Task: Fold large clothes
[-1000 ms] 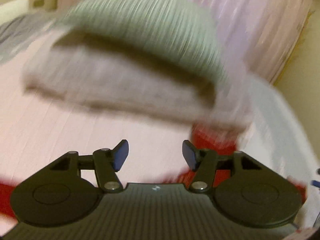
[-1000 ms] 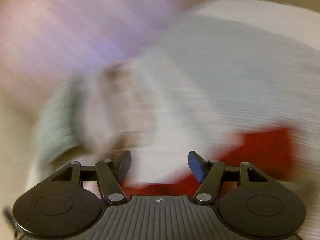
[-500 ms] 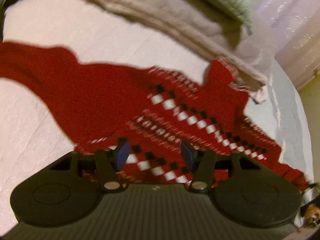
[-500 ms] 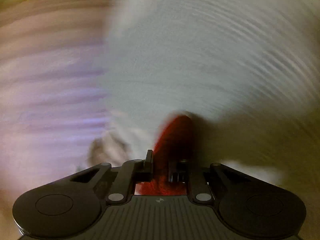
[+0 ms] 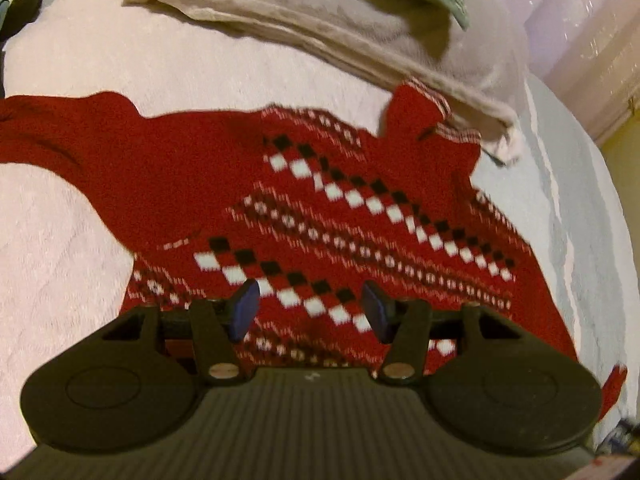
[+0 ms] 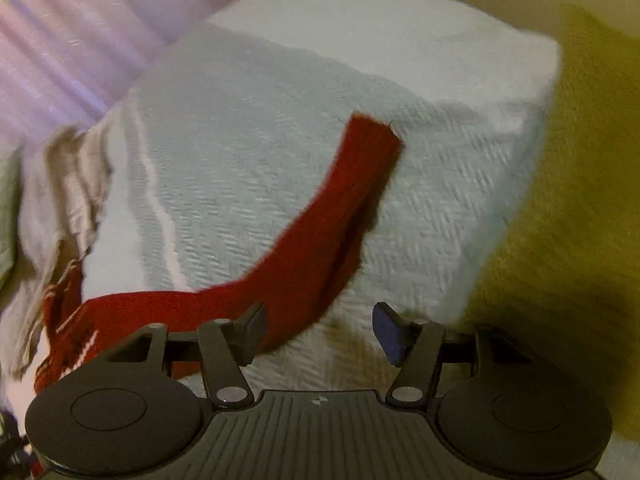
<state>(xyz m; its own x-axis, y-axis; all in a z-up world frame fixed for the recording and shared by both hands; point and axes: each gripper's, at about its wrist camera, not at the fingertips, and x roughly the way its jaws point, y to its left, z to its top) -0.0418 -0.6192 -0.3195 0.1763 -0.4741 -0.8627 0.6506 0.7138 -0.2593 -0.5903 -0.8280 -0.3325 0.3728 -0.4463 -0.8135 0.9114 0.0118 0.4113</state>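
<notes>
Red patterned sweater [image 5: 208, 168] spread on bed [image 5: 60, 248], sleeve [image 6: 320, 232] outstretched — left gripper [image 5: 310, 306], right gripper [image 6: 320, 330] both spread apart, empty

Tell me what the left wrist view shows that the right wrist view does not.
Only the left wrist view shows the body of the red knitted sweater with its black-and-white diamond pattern, spread on the pink bedspread, under the open left gripper. Only the right wrist view shows one plain red sleeve lying toward the bed corner, the yellow floor and the open right gripper. Both show the sweater and the folded beige blanket.
</notes>
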